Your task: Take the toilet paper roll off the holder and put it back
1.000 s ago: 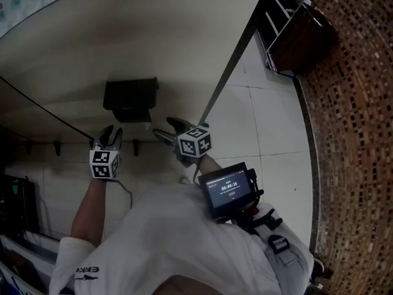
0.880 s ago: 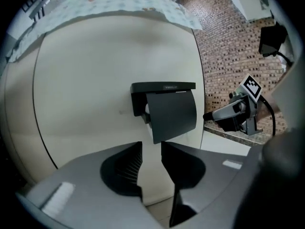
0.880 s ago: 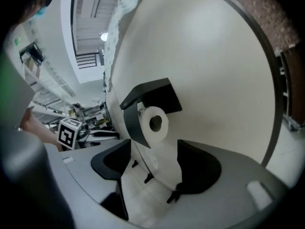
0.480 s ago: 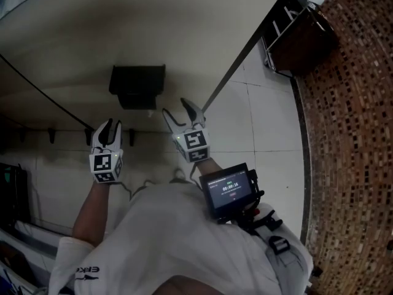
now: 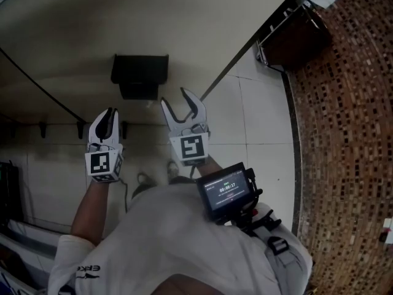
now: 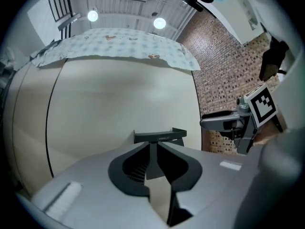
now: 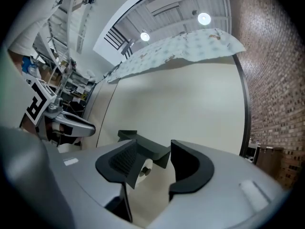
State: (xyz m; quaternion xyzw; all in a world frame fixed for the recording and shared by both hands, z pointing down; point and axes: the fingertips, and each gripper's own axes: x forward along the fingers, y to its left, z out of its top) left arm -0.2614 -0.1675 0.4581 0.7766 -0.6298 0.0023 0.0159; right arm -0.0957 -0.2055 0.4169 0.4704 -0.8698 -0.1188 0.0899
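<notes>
Status: roll sits on the holder, tucked under the black cover, with the dark pin end showing. It only shows in the right gripper view. In the head view the cover mostly hides it. The holder is mounted on the wall, far from me and between my 2 grippers.

Left gripper: the jaws have just been closing and the tips now meet with nothing between them. It sits left of the holder and nearer to me, not touching it.

Right gripper: the jaws have just been closing but are clearly apart and empty. The holder and roll line up in the gap in its own view, but both are beyond the tips with no contact. It is just right of the holder and nearer to me.

Progress, my read: 0 of 2 steps are visibly done. The roll is on its pin and neither gripper holds anything. This looks like the approach before the take-off. I cannot rule out that the roll is already back on, since the pictures would look the same.

Left to do if I am right:
1. Get the right jaws around the roll under the cover.
2. Slide it off the pin.
3. Slide it back on.
</notes>
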